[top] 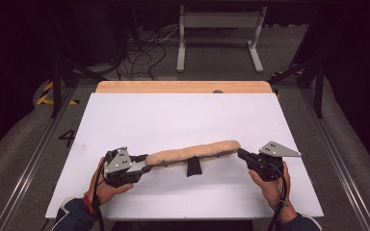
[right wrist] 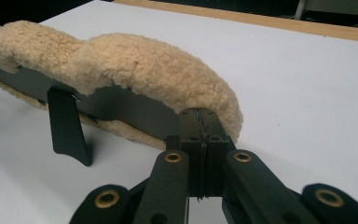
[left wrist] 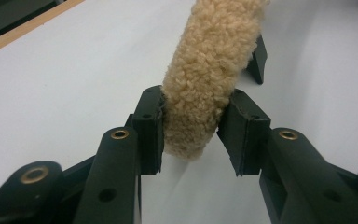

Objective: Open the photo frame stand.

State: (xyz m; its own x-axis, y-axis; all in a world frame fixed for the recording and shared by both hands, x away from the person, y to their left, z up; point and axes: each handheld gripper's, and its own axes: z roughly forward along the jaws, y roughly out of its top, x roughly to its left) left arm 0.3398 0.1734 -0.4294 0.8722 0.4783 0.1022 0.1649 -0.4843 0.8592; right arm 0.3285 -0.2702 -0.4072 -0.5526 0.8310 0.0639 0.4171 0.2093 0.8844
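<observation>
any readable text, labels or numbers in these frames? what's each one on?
"4": dark number on the grey floor left of the table, high view.
No other text: none legible on the fleece pad, its black strap, the left gripper or the right gripper.

A dark figure "4" [top: 67,138] is painted on the grey floor [top: 24,144].

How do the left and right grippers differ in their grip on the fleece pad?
The left gripper has its jaws spread around the fleece pad's thick fluffy end, pads against the pile; the right gripper has its jaws shut flat together at the pad's other end. The left takes the full fleece roll; the right meets the dark backing edge under the fleece. Both sit low over the white table, one per end.
</observation>
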